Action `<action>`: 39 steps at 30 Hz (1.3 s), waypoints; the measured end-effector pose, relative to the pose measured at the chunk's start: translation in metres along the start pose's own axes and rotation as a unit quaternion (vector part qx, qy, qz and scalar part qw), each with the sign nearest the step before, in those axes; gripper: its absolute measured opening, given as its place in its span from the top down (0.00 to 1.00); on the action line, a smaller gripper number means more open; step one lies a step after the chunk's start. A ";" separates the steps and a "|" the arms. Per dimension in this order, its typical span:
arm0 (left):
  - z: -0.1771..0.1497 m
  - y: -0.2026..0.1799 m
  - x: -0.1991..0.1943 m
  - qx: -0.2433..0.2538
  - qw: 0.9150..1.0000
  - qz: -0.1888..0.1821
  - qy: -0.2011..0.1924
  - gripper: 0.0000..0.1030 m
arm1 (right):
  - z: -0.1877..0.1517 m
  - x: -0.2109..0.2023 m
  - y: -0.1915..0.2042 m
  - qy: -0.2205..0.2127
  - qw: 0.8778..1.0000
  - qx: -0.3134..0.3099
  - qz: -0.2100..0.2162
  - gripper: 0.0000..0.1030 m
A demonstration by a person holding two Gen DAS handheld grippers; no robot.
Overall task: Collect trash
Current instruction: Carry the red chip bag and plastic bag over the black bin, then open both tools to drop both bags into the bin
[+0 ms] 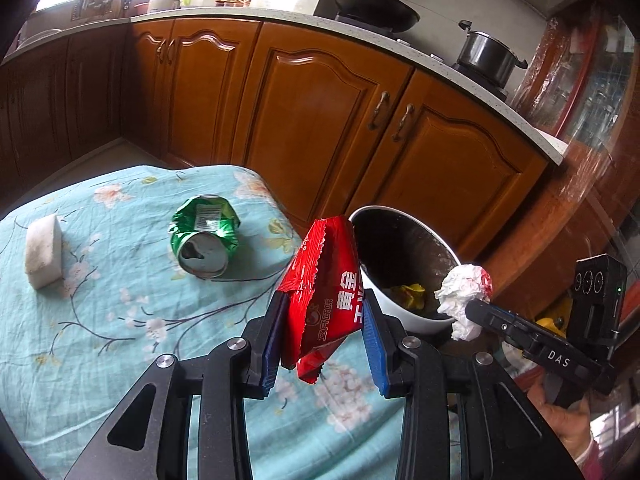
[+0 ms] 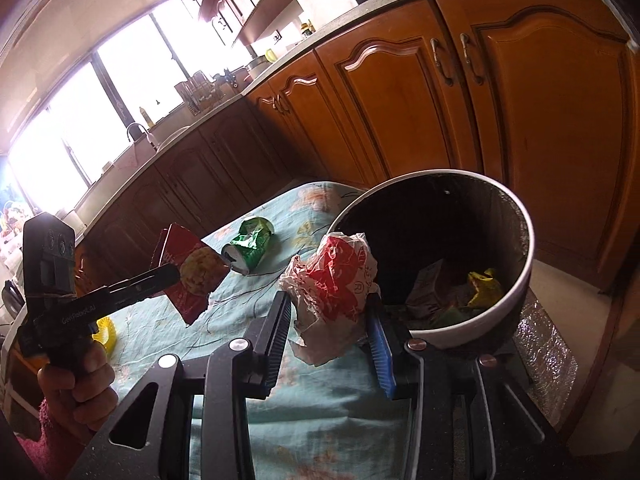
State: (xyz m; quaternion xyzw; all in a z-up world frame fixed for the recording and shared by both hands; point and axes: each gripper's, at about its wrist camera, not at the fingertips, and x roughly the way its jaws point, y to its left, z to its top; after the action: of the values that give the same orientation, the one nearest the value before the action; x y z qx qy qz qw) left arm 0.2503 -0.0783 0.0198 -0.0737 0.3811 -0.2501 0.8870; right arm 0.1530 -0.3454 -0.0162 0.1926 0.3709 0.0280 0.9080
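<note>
Left wrist view
Left gripper (image 1: 326, 320): fingers closed partway onto a red snack wrapper (image 1: 326, 292); both blue pads press its sides
Red snack wrapper: upright between the pads, torn top edge raised, held above the near edge of the table
Table cloth (image 1: 100, 320): light blue with a flower and branch print
Crushed green can (image 1: 204, 236): lying on its side on the cloth, open end toward the camera, well apart from the gripper
White sponge block (image 1: 44, 252): on the cloth at far left, apart from the can
Trash bin (image 1: 404, 308): white outside, dark inside, just right of the wrapper, beside the table edge; yellow scrap visible at the bottom
Right gripper (image 1: 468, 304): enters from the right, clamped on a crumpled white and red paper wad (image 1: 466, 290) held over the bin rim
Backdrop: wooden cabinets (image 1: 320, 120), a wok and a steel pot on the counter

Right wrist view
Right gripper (image 2: 330, 320): fingers narrowed around the paper wad (image 2: 336, 284); pads touch both sides
Paper wad: held just left of the bin rim, above the cloth (image 2: 320, 408)
Trash bin (image 2: 480, 320): tilted view into its mouth; yellow and brownish scraps inside
Left gripper (image 2: 176, 274): at left, in a hand (image 2: 76, 384), closed on the red wrapper (image 2: 188, 276)
Green can (image 2: 250, 250): on the cloth between the two held items, farther back
</note>
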 end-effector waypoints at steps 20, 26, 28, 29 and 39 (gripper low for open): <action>0.035 -0.060 0.079 0.050 0.998 -0.020 0.032 0.66 | 0.031 -0.008 -0.056 -0.019 0.999 0.018 -0.033 0.62; 0.049 -0.073 0.113 0.061 0.997 -0.017 0.053 0.66 | 0.042 0.002 -0.064 -0.012 0.999 0.019 -0.038 0.62; 0.052 -0.077 0.123 0.067 0.996 -0.012 0.059 0.66 | 0.044 0.004 -0.066 -0.010 0.999 0.018 -0.040 0.62; 0.053 -0.078 0.127 0.069 0.996 -0.010 0.064 0.66 | 0.045 0.006 -0.067 -0.009 0.999 0.018 -0.040 0.62; 0.056 -0.087 0.161 0.075 0.993 0.001 0.086 0.65 | 0.047 0.026 -0.073 0.017 0.999 0.010 -0.050 0.62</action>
State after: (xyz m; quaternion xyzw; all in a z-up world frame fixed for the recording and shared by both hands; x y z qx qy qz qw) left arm 0.3505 -0.2370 -0.0162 0.0152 0.4364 -0.2824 0.8542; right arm 0.1978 -0.4238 -0.0302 0.1828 0.3958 -0.0180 0.8998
